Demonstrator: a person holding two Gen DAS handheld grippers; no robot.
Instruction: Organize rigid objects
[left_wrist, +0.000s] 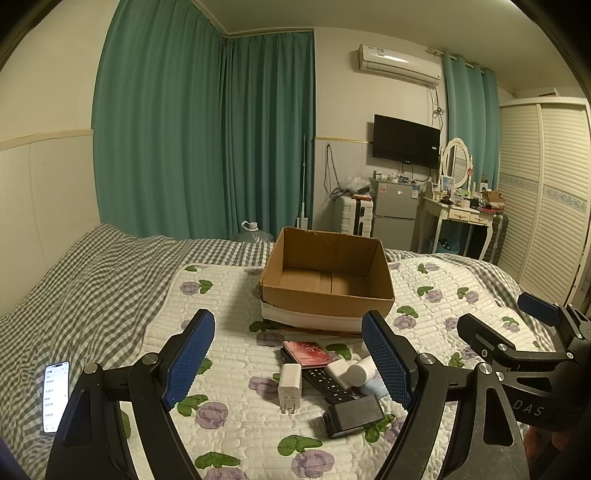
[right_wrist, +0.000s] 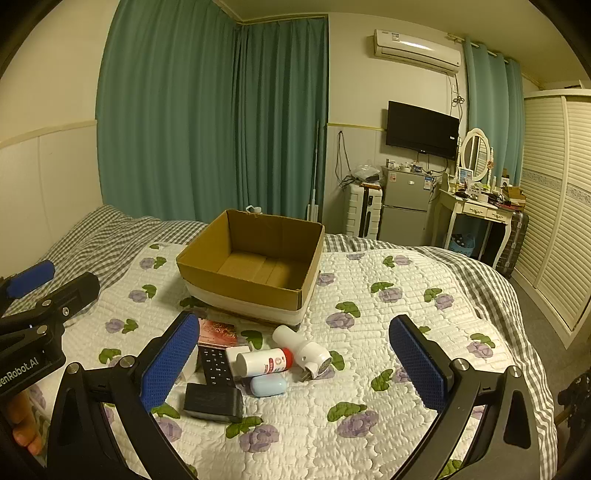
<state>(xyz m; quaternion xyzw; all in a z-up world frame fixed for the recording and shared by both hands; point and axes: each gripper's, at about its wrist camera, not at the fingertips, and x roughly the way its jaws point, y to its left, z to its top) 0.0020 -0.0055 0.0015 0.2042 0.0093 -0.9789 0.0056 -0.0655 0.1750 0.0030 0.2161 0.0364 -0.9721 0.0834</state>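
An open, empty cardboard box (left_wrist: 325, 299) (right_wrist: 240, 286) stands on the flowered quilt. In front of it lies a small heap: a white charger (left_wrist: 290, 386), a black remote (right_wrist: 216, 363), a red booklet (right_wrist: 218, 332), a white bottle with a red label (right_wrist: 264, 362), a pale blue case (right_wrist: 267, 386), a black block (right_wrist: 214, 402) and a white plug-in device (right_wrist: 303, 349). My left gripper (left_wrist: 288, 317) hovers open over the heap, holding nothing. My right gripper (right_wrist: 295, 319) is open too, just right of it and empty.
A lit phone (left_wrist: 56, 397) lies on the checked sheet at the far left. The bed's edge drops off to the right, toward a louvred wardrobe (right_wrist: 554, 221). A dressing table (right_wrist: 476, 210) and fridge (right_wrist: 404, 210) stand beyond the bed's foot.
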